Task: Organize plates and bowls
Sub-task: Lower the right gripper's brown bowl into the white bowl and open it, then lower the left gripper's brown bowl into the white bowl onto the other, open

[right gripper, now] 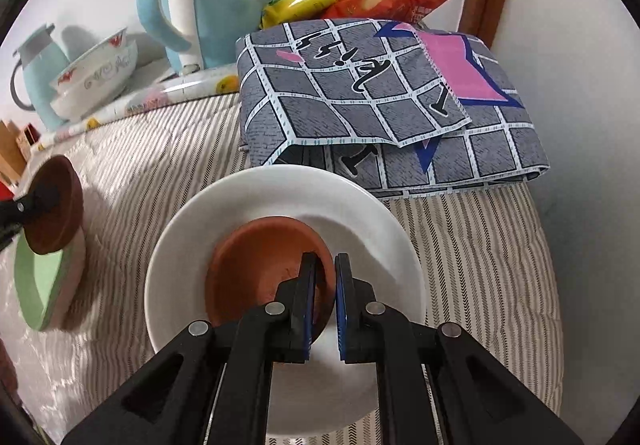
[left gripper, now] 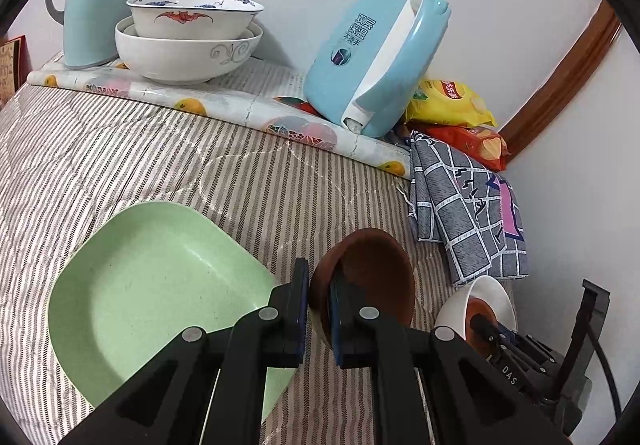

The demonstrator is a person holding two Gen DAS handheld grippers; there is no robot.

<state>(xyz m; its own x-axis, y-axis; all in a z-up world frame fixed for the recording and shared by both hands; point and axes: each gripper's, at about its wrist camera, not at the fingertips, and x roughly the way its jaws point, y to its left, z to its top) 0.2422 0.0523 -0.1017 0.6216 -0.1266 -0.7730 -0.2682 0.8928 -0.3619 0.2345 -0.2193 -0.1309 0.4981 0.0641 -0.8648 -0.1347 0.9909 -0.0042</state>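
Two matte, terracotta-brown saucers were each clamped by the rim. The left gripper (left gripper: 320, 277) pinched a dark brown saucer (left gripper: 372, 277), tilted, beside and seemingly above the glossy, rounded-square green plate (left gripper: 152, 285) on the striped quilted cloth (left gripper: 120, 149). The right gripper (right gripper: 325, 265) clenched an orange-brown saucer (right gripper: 256, 265) lying inside a smooth round white plate (right gripper: 360, 213). Near the wall, a bat-patterned porcelain bowl (left gripper: 192, 17) nested in a wider white bowl (left gripper: 184, 57).

The left gripper (left gripper: 320, 301) tilts downward, jaws clamped on the rim of a dark brown bowl (left gripper: 372, 277). To that bowl's right, the right gripper (right gripper: 325, 285) angles down, jaws pinching a terracotta saucer (right gripper: 260, 269).
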